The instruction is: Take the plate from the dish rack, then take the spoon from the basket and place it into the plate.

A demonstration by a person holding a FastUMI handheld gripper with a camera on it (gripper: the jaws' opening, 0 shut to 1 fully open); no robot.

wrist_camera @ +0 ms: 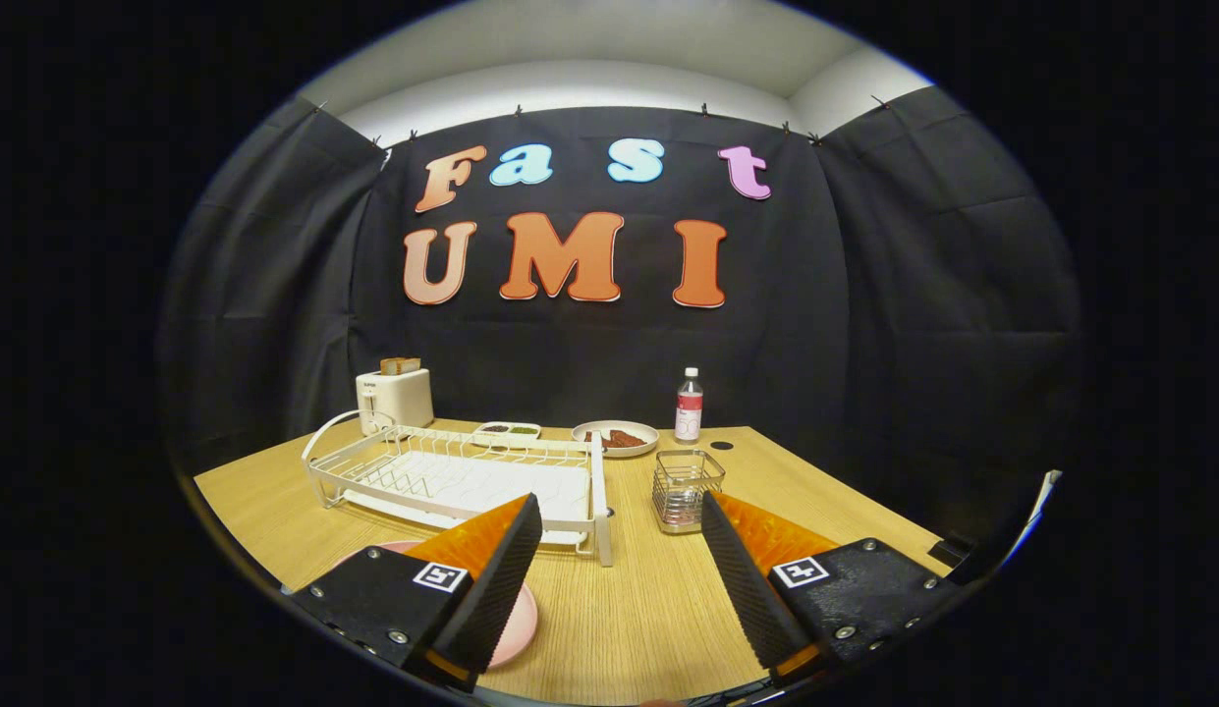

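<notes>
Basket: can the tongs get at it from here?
Probably yes. The tongs are open with bare table between them, and the basket stands just ahead by the right finger, beside the rack, nothing blocking.

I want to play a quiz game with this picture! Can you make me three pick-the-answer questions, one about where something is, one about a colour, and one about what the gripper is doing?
1. Where is the pink plate?
A. On the table under the gripper's left finger
B. Standing in the dish rack
C. On top of the toaster

2. What colour is the dish rack?
A. Blue
B. White
C. Green

3. What are the gripper's fingers doing?
A. Squeezing the bottle
B. Pinching a spoon
C. Spread open, holding nothing

Answers:
1. A, its pink edge peeks out flat on the wooden table beneath that finger.
2. B, its wires and frame are white.
3. C, bare table shows in the wide gap between the fingers, with the wire basket just beyond them.
</notes>
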